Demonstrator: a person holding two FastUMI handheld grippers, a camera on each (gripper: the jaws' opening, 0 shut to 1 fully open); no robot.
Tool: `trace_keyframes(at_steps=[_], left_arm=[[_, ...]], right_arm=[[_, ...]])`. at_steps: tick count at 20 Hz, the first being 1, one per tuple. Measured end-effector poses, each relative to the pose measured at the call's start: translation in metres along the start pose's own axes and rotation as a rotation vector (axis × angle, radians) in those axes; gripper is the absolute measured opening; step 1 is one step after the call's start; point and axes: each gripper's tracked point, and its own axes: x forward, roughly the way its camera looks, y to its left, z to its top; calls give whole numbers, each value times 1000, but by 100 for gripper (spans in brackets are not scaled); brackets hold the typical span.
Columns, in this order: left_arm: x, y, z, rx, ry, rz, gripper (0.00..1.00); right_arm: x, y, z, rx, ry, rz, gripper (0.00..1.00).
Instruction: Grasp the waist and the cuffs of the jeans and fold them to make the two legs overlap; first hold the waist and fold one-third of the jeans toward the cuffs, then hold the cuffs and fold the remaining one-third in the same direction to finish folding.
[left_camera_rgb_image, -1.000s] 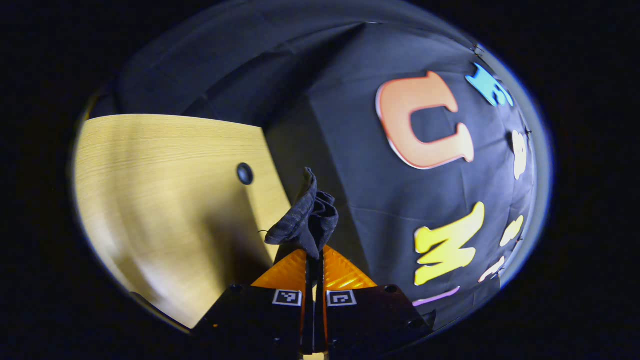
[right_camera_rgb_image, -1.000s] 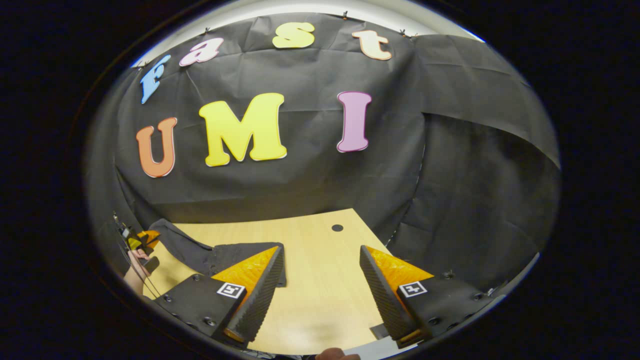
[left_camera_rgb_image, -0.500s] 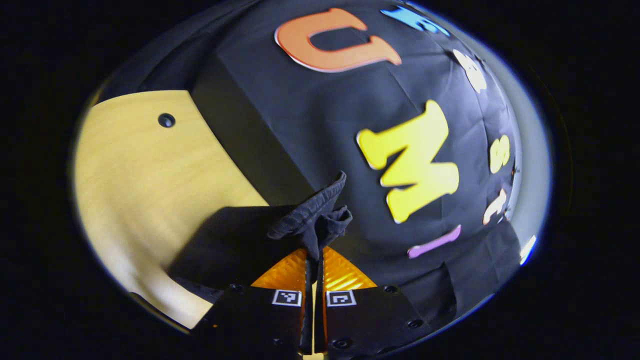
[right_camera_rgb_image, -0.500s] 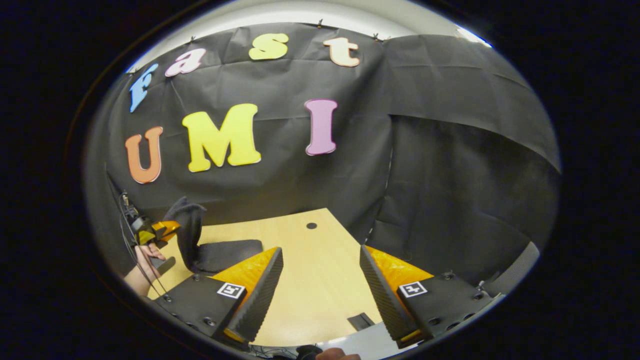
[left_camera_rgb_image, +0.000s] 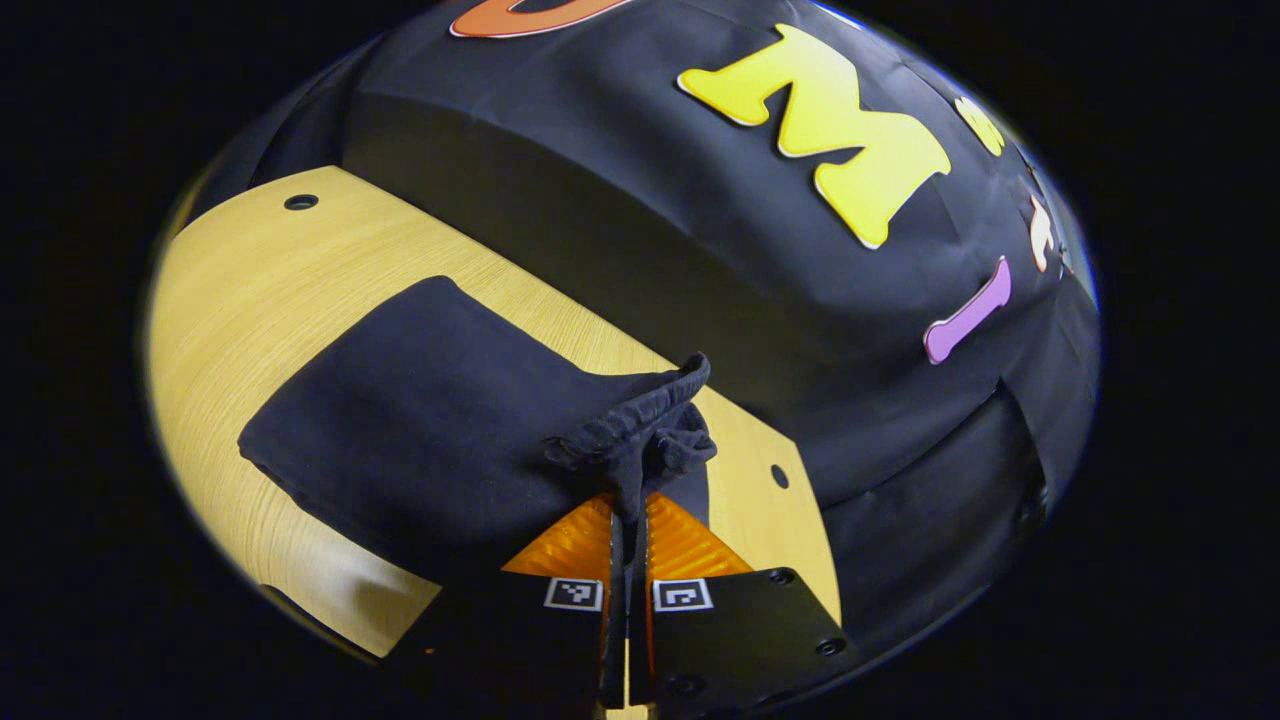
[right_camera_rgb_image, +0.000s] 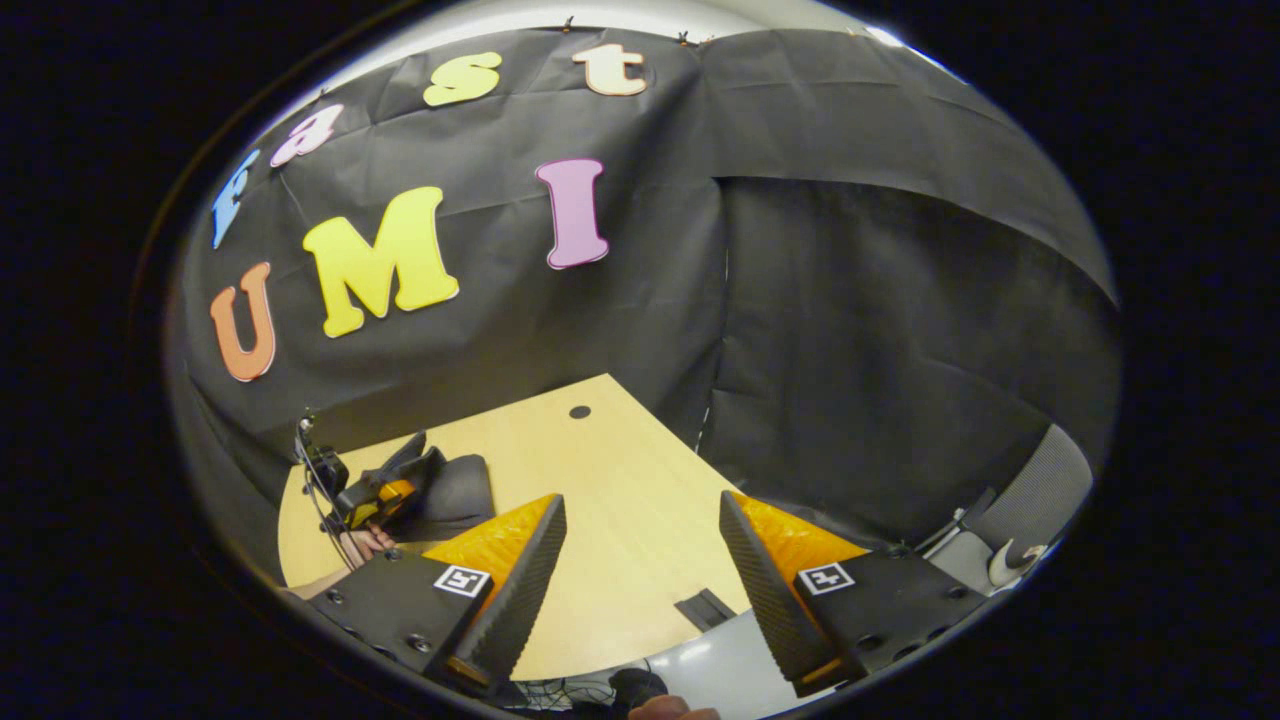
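Dark jeans (left_camera_rgb_image: 420, 400) are lying folded into a flat, thick rectangle on the light wood tabletop (left_camera_rgb_image: 250, 270). One bunched, seamed edge is lifting off the pile, pinched in the left hand-held gripper (left_camera_rgb_image: 628, 505).

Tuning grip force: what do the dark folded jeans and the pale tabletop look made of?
The dark folded jeans: soft matte woven cloth, probably denim; the edge bunches in the shut left gripper. The pale tabletop: smooth wood-grain surface, likely laminate; fine streaks, faint sheen.
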Motion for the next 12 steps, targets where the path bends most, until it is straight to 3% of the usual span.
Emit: trace_keyframes(at_steps=[6, 7, 9, 10, 12], left_arm=[[4, 5, -20, 31, 32, 63, 18], [4, -1, -23, 32, 52, 44, 33], [-3, -7, -24, 59, 52, 49, 79], [-6, -11, -23, 71, 52, 41, 73], [-14, -20, -25, 93, 58, 33, 82]], right_arm=[[17, 21, -6, 16, 45, 47, 95], [18, 25, -6, 9, 43, 58, 95], [18, 34, -4, -6, 35, 79, 95], [17, 40, -2, -15, 29, 90, 95], [15, 52, 3, -35, 9, 117, 93]])
